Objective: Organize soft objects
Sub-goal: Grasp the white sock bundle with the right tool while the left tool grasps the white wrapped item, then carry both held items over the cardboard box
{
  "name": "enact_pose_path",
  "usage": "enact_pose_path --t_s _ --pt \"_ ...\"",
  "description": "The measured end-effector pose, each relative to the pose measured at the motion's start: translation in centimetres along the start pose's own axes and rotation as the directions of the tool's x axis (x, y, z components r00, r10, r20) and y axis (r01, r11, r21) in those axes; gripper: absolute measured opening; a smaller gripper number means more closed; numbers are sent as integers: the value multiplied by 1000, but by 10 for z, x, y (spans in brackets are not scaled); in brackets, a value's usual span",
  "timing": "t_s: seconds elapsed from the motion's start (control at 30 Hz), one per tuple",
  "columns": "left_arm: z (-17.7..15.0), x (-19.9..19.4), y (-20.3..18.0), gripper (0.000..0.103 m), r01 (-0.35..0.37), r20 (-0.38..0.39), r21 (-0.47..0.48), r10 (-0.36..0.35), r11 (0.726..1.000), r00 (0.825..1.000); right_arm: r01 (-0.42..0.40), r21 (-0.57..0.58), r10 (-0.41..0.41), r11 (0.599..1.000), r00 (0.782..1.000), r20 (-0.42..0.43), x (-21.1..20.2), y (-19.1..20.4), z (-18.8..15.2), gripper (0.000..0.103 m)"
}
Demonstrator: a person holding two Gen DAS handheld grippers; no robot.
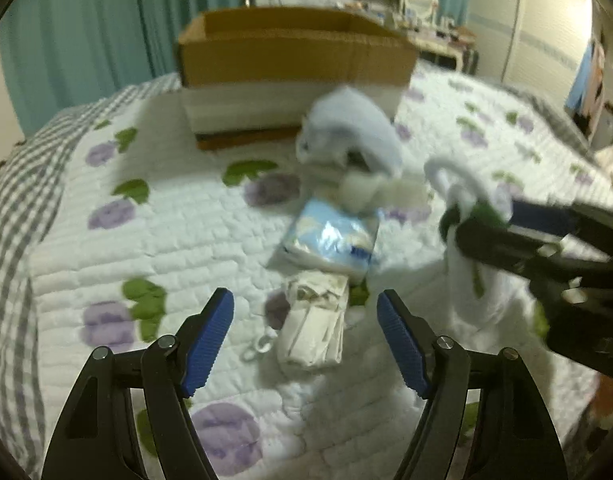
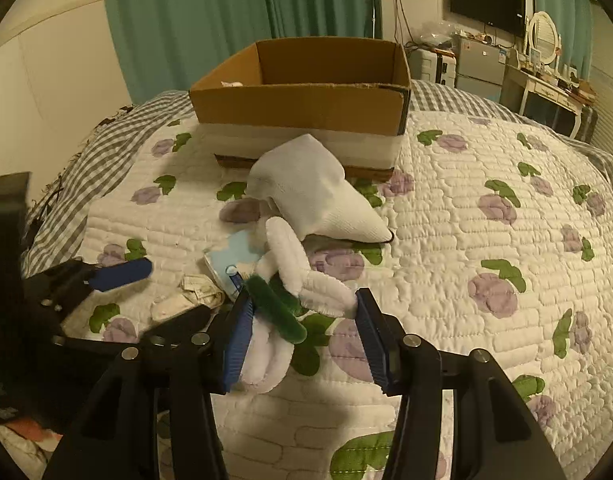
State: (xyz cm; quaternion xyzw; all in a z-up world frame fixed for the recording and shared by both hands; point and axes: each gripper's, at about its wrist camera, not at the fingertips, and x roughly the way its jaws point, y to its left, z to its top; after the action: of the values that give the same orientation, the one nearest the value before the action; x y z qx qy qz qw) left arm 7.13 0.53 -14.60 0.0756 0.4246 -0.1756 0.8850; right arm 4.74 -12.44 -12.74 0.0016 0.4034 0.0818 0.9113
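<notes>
Now, on my left wrist camera, my left gripper (image 1: 305, 344) hangs over the quilt (image 1: 194, 232) with its blue pads spread wide and nothing between them. Just ahead lies a crumpled white wrapper (image 1: 312, 324), its long axis running away from me toward the cardboard box (image 1: 294, 64). Beyond it sits a blue-and-white tissue pack (image 1: 334, 240); its print is too blurred for me to read. A pale cloth pouch (image 1: 350, 128) lies near the box's front. My right gripper (image 1: 506, 220) comes in from the right, smeared by motion, with the white and green plush toy (image 1: 466, 216) at its tips.

On my right wrist camera, the right gripper (image 2: 302, 336) has its fingers apart around the plush toy (image 2: 290, 276), the left pad touching it; I cannot tell whether it is truly gripped. The toy's white body runs forward toward the box (image 2: 306, 104), a green piece crossing it diagonally. The pouch (image 2: 314, 192) points its narrow end right. The left gripper (image 2: 118, 276) half hides the wrapper (image 2: 194, 292).
</notes>
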Motion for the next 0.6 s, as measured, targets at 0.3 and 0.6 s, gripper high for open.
enact_pose_path --t_s 0.3,0.6 --pt "-6 4 -5 29 54 -23 22 -53 998 998 -18 -24 18 1000 1000 -19 3 5 -9 50" --pt "-7 -38 -9 29 51 46 4 -51 999 998 -34 -20 35 999 998 49 -31 3 -4 50"
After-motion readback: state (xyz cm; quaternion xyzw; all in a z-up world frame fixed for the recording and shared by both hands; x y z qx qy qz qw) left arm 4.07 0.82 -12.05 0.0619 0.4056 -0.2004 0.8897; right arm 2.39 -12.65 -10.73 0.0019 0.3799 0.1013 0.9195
